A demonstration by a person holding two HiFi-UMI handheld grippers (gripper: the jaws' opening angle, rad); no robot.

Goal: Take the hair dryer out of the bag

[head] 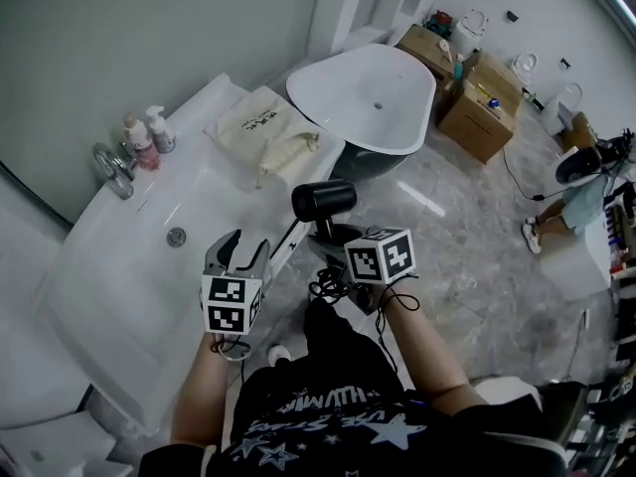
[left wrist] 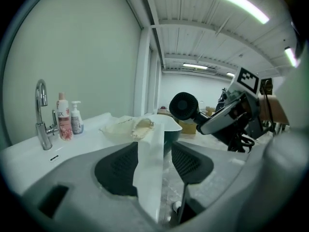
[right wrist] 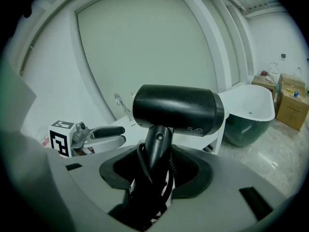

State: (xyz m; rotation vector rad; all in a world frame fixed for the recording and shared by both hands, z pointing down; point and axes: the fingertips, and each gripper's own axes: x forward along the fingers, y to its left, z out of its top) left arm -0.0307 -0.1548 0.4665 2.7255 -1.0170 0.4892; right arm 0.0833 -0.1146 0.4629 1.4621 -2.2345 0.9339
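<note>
Head view has the right gripper (head: 332, 235) clamped on the handle of the black hair dryer (head: 323, 200), held in the air well clear of the cream bag (head: 260, 127). The bag lies on the white counter (head: 149, 266) beside the bathtub (head: 363, 97). The left gripper (head: 238, 252) is open and empty. Bottles (head: 149, 135) and a tap (head: 112, 167) stand by the wall. The dryer's cord (head: 328, 286) is partly hidden under the gripper.

Matt black plastic is covering the hair dryer (right wrist: 176, 108), its smooth barrel catching a dull sheen. The white counter (head: 199, 202) is showing a smooth gloss. On the counter, the bag (head: 260, 127) is lying as creased cream cloth. At the counter's back, the faucet (head: 114, 167) is gleaming as polished metal. Beside the counter, the bathtub (head: 338, 102) is shining glossy white inside, and the floor (head: 467, 256) is glistening like polished stone.
</note>
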